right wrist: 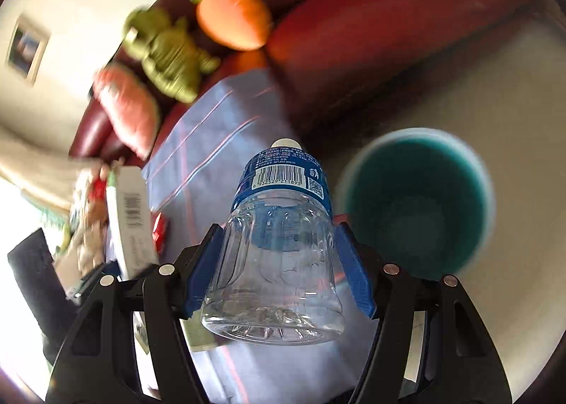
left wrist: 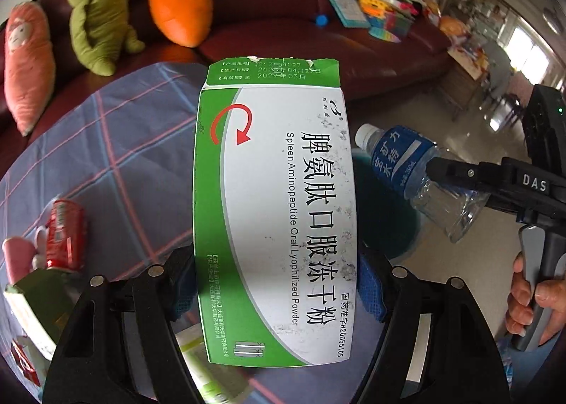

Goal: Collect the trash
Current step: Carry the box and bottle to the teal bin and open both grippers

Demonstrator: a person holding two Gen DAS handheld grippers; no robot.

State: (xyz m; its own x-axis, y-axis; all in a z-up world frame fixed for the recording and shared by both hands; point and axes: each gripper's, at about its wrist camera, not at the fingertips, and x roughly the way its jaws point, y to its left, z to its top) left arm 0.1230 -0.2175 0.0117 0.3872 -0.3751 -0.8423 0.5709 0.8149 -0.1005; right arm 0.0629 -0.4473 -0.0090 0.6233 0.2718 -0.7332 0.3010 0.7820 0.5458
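Both claws clamp trash: left claw (left wrist: 276,284) medicine box (left wrist: 276,213), right claw (right wrist: 279,266) bottle (right wrist: 279,245).

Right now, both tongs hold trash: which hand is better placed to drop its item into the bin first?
Right, probably. Its tongs hold the bottle right beside the open teal bin. The left tongs hold the box over the table, with the bin mostly hidden behind it.
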